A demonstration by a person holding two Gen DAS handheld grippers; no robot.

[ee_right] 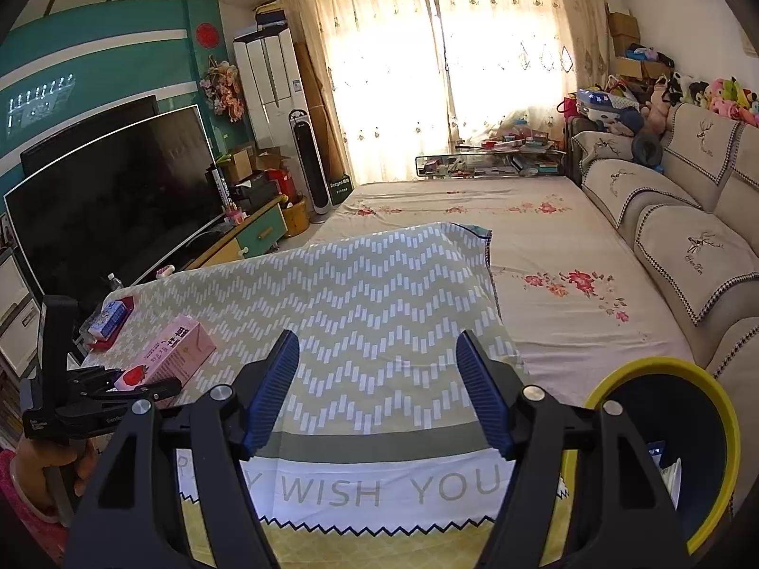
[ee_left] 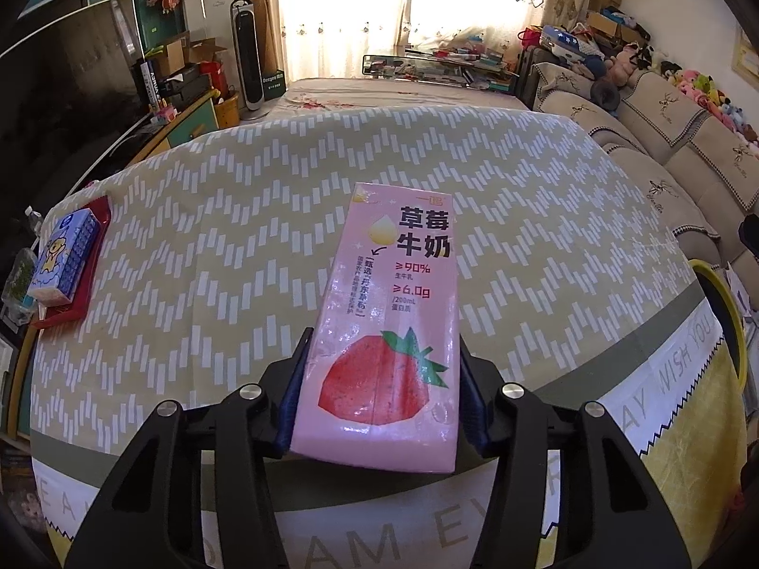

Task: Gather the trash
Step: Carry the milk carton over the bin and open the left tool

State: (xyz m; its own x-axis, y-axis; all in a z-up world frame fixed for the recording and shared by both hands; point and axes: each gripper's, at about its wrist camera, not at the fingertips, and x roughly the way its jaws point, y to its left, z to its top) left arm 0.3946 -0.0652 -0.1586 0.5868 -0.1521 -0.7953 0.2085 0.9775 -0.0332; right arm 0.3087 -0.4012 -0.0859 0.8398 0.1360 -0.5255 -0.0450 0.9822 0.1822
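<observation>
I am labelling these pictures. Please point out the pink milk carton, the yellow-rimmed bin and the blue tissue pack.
pink milk carton (ee_left: 389, 313), left wrist view, middle of its printed front.
yellow-rimmed bin (ee_right: 616, 381), right wrist view, upper rim.
blue tissue pack (ee_left: 64, 256), left wrist view, top face.

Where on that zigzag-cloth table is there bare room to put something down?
Nearly all of the zigzag tablecloth is bare, from the pink milk carton held in the left hand-held gripper across to the edge by the yellow-rimmed bin. The only crowded spot is the corner near the TV, where a blue tissue pack sits on a red tray.
</observation>
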